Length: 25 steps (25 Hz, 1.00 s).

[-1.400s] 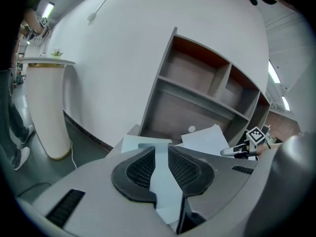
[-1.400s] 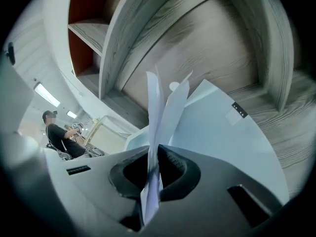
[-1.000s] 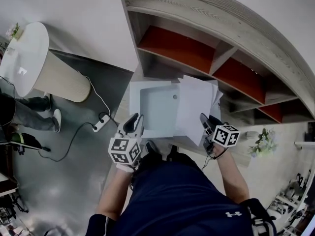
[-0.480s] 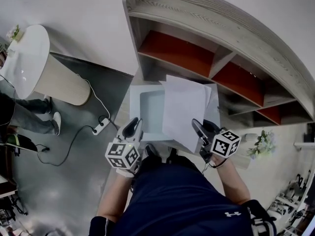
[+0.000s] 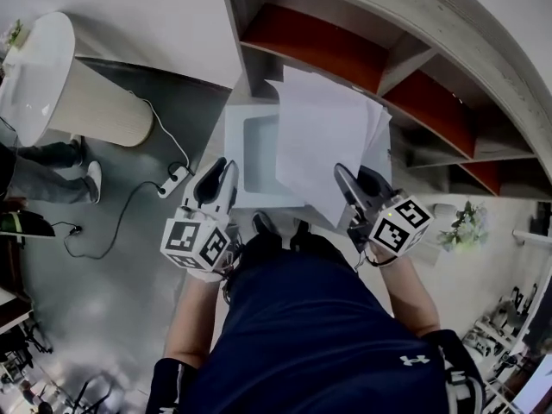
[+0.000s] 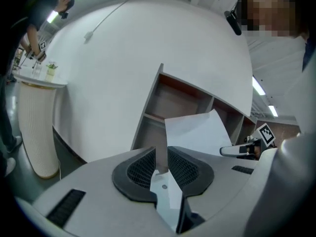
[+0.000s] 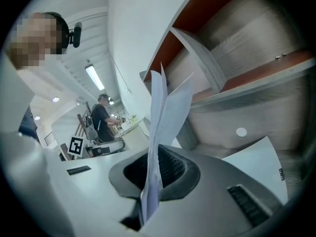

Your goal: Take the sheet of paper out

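tray (image 5: 235,158) half under paper (image 5: 328,145), shelf (image 5: 319,48) cropped at top

A wooden shelf unit (image 5: 448,24) with red-backed compartments was seen. On its grey lower ledge (image 7: 212,139) a pale tray (image 5: 237,158) and a loose sheet (image 7: 253,163) were laid. On the grey floor (image 5: 103,300) beside it, a power strip (image 5: 172,182) and a round pedestal table (image 5: 78,102) were noted.

The shelf (image 5: 448,15) is standing right behind the tray (image 5: 235,158), closing off the far side. The sheet (image 5: 323,145) is hanging over the tray's right half, blocking the way in from that side, while the left half is lying open from above. Left of the tray the space over the floor (image 5: 112,300) is lying free. Only a cable (image 5: 170,138) and a power strip (image 5: 172,182) are trailing low there, and a round stand (image 5: 52,84) is standing well apart.
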Each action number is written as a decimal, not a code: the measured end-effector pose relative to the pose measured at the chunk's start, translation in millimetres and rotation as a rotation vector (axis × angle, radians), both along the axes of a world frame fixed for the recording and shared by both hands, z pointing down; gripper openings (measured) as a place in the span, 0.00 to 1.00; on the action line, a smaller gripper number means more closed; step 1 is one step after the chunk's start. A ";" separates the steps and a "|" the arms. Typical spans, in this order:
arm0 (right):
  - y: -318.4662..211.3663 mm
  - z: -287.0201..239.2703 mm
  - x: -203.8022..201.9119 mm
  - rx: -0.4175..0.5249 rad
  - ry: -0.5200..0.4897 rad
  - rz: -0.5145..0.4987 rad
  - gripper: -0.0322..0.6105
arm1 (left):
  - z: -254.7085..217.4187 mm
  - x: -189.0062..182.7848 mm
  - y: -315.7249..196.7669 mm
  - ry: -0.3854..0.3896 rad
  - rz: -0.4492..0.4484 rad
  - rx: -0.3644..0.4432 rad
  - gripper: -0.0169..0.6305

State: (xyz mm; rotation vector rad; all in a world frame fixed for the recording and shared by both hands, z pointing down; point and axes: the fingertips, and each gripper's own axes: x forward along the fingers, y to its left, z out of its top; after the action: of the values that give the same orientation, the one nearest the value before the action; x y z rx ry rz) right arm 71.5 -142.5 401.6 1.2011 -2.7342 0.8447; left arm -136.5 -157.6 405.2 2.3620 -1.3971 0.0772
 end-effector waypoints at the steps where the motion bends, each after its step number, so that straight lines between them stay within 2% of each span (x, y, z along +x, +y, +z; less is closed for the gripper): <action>1: -0.5 -1.5 -2.1 0.009 0.008 -0.002 0.08 | -5.9 -5.5 -2.1 -0.002 -0.007 0.017 0.16; 9: -0.8 -6.4 -14.7 0.046 0.051 -0.015 0.08 | -67.9 -44.6 -2.2 0.064 -0.075 0.130 0.16; 14: -1.1 -4.6 -19.4 0.062 0.079 -0.024 0.08 | -98.3 -32.4 8.1 0.102 -0.021 0.220 0.16; 19: -1.6 -4.1 -31.4 0.060 0.084 -0.037 0.08 | -95.7 -15.4 13.5 0.180 0.049 0.209 0.16; 25: 1.2 -3.0 -35.0 0.054 0.077 -0.053 0.08 | -88.4 -11.2 11.9 0.203 0.057 0.196 0.16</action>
State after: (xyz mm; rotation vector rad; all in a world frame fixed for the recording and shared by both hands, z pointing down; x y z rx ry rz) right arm 36.5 -141.3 398.7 1.1394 -2.7304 0.7074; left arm -147.7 -145.7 316.8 2.4855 -1.2923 -0.2890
